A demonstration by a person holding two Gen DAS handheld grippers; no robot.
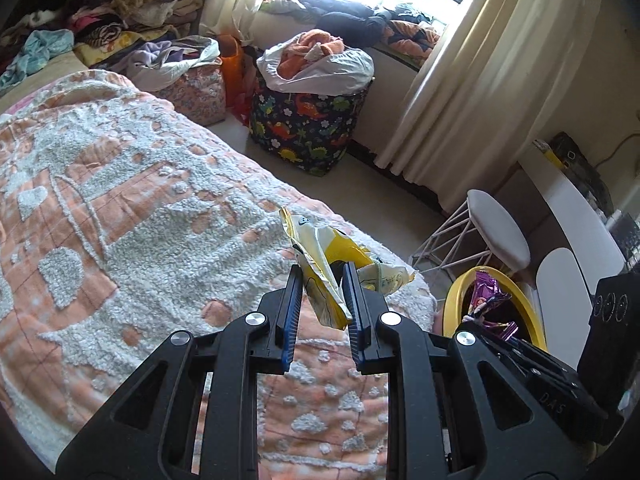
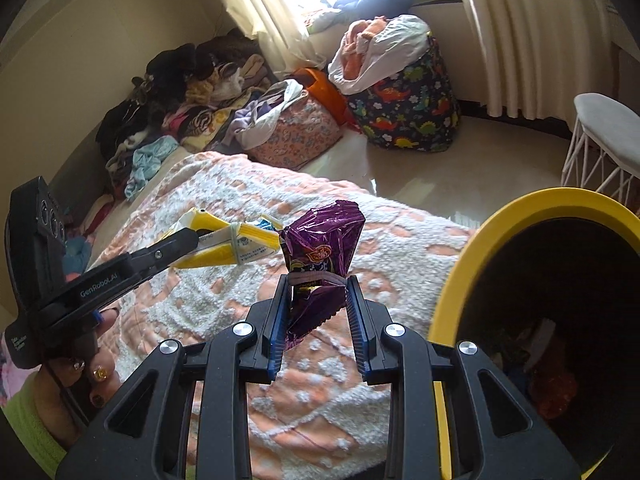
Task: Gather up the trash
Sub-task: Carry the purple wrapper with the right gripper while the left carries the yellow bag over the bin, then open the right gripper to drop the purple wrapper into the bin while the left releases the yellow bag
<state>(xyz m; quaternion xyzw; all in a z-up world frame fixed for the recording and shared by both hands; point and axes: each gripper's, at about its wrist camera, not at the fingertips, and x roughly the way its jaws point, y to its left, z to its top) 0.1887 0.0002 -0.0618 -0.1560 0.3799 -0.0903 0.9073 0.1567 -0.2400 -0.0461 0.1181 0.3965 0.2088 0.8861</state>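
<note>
My left gripper (image 1: pixel 322 280) is shut on a crumpled yellow and white snack wrapper (image 1: pixel 326 256) and holds it above the bed's near corner. The same wrapper (image 2: pixel 236 244) and the left gripper (image 2: pixel 192 240) show in the right wrist view. My right gripper (image 2: pixel 318 292) is shut on a purple foil wrapper (image 2: pixel 320 248), held above the bed beside the yellow-rimmed trash bin (image 2: pixel 460 264). In the left wrist view the purple wrapper (image 1: pixel 486 296) sits over the bin's rim (image 1: pixel 454 300). Some trash lies inside the dark bin.
The bed has an orange and white fluffy blanket (image 1: pixel 132 200). A dinosaur-print laundry bag (image 1: pixel 308 120), a pink floral bag (image 1: pixel 196 88), a white stool (image 1: pixel 496 232) and a white desk (image 1: pixel 576 208) stand around the floor. Clothes pile at the bed's far end (image 1: pixel 100 20).
</note>
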